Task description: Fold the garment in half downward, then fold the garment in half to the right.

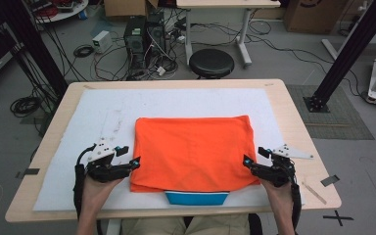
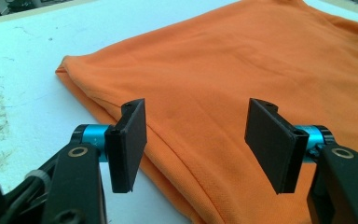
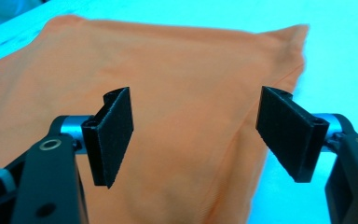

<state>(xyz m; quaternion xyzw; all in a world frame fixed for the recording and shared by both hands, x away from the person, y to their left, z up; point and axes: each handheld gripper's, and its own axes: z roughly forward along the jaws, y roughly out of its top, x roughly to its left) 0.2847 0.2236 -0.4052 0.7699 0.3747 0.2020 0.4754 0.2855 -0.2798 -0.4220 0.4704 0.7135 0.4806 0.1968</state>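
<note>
Item: folded orange polo-knit garment (image 1: 193, 152), flat on white table cover (image 1: 103, 105), centred, nearer the near edge; blue piece (image 1: 196, 198) peeking from under its near hem.

Tools: left gripper (image 1: 136, 163) at the garment's left edge, toward the near corner; right gripper (image 1: 246, 162) at the right edge, mirrored. Both with jaws spread wide, nothing between the pads, no cloth pinched.

Step in hand, as judged: approach for a two-sided pinch of the side edges, likely ahead of a further fold.

Risks:
- Pinch of top layer alone, lower layers left behind; cause, stacked fold edges lying close together at the left side.
- Uneven lift and skewed fold; cause, one gripper closing deeper on the cloth than the other.
- Blue piece dragged or exposed further; cause, lift beginning near the near hem.
- Pads closing on the table cover instead of cloth; cause, too low an approach.

View differences:
- Left gripper view (image 2: 196, 144): layered fold seam and piqué weave at the left edge, plus grey stains on the cover.
- Right gripper view (image 3: 196, 140): softer, rounded right edge and far right corner, colour cast strongly cyan.
- High view: whole outline, both hands, wooden table (image 1: 293, 122), black stool (image 1: 211, 62) beyond the far edge.
</note>
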